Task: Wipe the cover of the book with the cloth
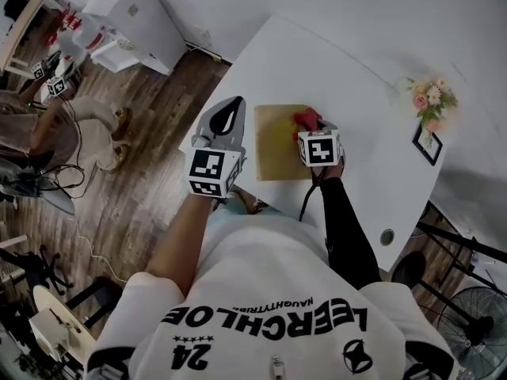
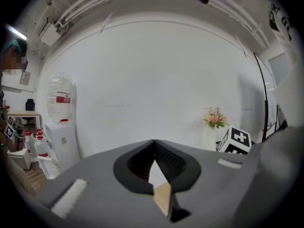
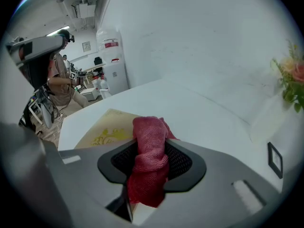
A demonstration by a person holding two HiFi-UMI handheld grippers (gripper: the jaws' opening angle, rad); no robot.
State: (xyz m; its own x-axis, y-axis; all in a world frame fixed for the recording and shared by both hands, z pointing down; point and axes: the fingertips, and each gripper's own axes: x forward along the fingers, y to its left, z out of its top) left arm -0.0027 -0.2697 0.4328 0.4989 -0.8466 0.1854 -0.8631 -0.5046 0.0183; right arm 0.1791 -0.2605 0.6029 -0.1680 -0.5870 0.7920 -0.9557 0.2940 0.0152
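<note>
A tan-yellow book (image 1: 277, 145) lies flat on the white table (image 1: 356, 77), close to its near edge. My right gripper (image 1: 309, 123) is over the book's right part, shut on a red cloth (image 1: 306, 119). In the right gripper view the bunched cloth (image 3: 149, 160) is pinched between the jaws and the book's cover (image 3: 107, 129) shows just beyond them. My left gripper (image 1: 236, 105) hovers at the book's left side, over the table edge. Its jaws are shut with nothing in them (image 2: 154, 144), and a corner of the book (image 2: 162, 198) shows beneath.
A flower vase (image 1: 432, 100) and a small picture frame (image 1: 428, 145) stand at the table's far right. A cable hole (image 1: 386, 236) is near the right front edge. A water dispenser (image 1: 131, 14), a person (image 1: 47, 133) and cables occupy the floor to the left.
</note>
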